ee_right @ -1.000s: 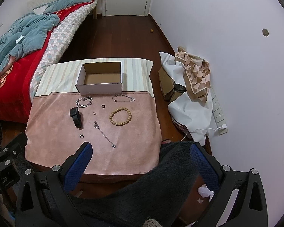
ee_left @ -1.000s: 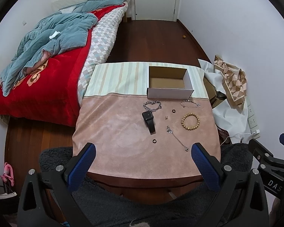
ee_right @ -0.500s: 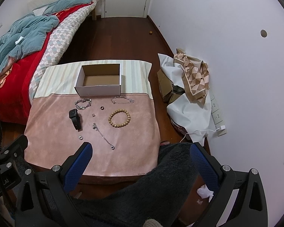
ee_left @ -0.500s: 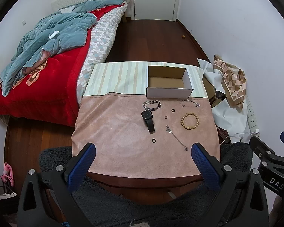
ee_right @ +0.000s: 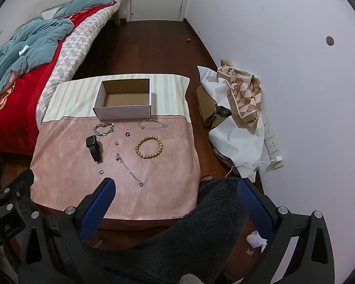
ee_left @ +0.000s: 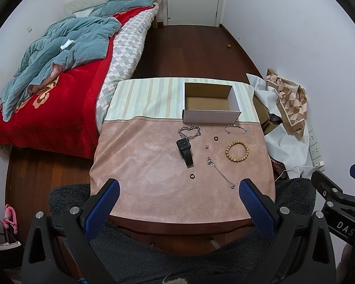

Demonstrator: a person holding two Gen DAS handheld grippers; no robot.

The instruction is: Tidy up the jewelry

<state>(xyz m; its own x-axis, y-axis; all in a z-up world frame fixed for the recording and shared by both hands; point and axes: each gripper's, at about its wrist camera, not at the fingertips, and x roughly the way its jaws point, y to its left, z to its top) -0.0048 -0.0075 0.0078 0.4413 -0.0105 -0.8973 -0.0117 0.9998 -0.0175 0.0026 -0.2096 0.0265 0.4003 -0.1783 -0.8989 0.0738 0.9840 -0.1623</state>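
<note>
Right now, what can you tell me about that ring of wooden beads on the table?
The wooden bead bracelet is a closed loop of round, light-brown beads that look like wood. It lies flat on the pink cloth, toward the table's right side, in front of the open cardboard box. Nothing touches it: a thin silver chain lies apart beyond it, and both grippers are well short of it.

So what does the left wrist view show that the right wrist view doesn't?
Left only: pink slippers on the floor by the bed, and part of the right gripper's body at the frame's right edge.
Right only: crumpled tissue on the floor, and part of the left gripper's body at the left edge.
Both: empty cardboard box, smartwatch, bead bracelet, chains and rings on the pink cloth. Left gripper and right gripper have jaws wide, holding nothing.
</note>
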